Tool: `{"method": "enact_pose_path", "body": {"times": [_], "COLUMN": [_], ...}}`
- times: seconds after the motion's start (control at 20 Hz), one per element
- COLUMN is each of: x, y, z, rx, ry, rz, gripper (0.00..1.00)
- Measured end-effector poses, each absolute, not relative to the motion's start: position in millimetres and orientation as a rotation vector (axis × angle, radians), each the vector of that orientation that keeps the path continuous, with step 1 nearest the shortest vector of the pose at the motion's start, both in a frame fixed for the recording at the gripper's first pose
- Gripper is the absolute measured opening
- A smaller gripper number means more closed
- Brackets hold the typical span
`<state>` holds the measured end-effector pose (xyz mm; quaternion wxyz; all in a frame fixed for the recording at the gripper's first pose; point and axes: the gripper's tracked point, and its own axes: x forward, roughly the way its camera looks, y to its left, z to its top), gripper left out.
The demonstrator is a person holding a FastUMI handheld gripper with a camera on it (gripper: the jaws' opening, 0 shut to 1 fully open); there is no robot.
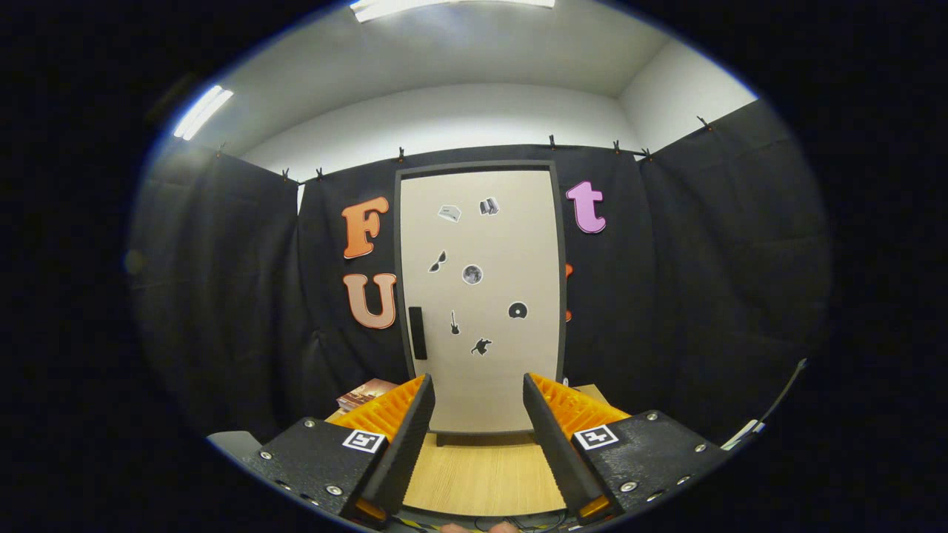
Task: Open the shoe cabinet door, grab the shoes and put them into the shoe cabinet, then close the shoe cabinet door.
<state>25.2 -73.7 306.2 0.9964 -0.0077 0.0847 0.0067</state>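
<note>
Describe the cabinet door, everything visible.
The cabinet door is a tall, pale beige panel in a dark frame, shut and upright, standing on the wooden table against the black cloth wall. A dark vertical handle sits low on its left edge. Seven small stickers dot its face. Nothing touches it; the gripper is open, well short of it.

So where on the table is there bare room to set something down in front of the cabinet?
The bare patch is the wooden table between the open jaws of the gripper, running up to the foot of the closed cabinet door. Left of the cabinet it is crowded: a reddish-brown item lies beyond the left finger.
</note>
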Motion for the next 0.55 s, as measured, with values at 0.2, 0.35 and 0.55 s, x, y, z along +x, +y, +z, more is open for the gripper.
{"method": "enact_pose_path", "body": {"times": [0.2, 0.35, 0.55], "x": [16.8, 15.8, 20.4], "y": [-98.4, -104.4, -105.2], "z": [312.8, 314.8, 315.9], "rx": [-0.001, 0.011, 0.001], "ry": [0.159, 0.159, 0.159], "rz": [-0.003, -0.008, -0.009], "gripper": [0.78, 0.78, 0.78]}}
